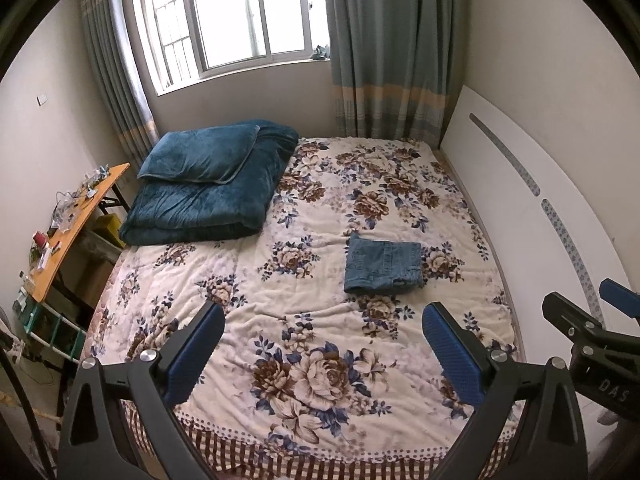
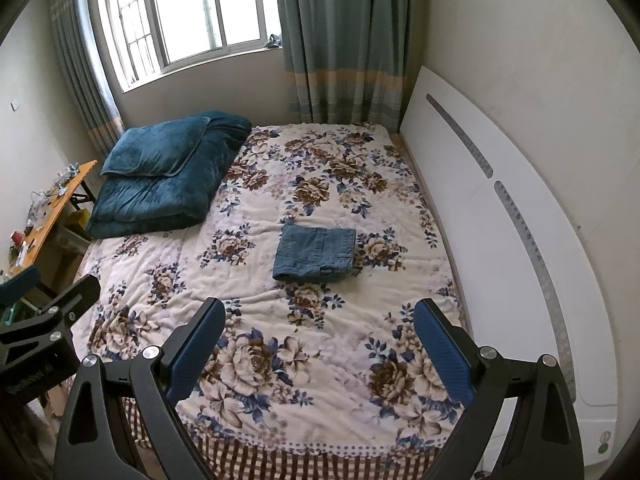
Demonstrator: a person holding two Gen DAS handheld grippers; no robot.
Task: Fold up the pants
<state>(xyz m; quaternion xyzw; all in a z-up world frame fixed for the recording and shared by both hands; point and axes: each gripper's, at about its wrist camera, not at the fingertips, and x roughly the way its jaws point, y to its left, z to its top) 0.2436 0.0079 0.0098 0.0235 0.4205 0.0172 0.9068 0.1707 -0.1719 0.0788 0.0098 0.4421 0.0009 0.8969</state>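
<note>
Left hand-held gripper [image 1: 322,354] and right hand-held gripper [image 2: 316,350] both gape apart, empty, above bed [image 2: 280,420] foot edge. Folded jeans [image 2: 315,253] lie mid-bed toward headboard side. Risk: re-grabbing would undo the stack; a loose fold could slump.

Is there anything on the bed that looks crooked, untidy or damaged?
Nothing stands out. The jeans lie folded in a compact rectangle on the floral bedspread. Both the left gripper and the right gripper are open, holding nothing.
</note>
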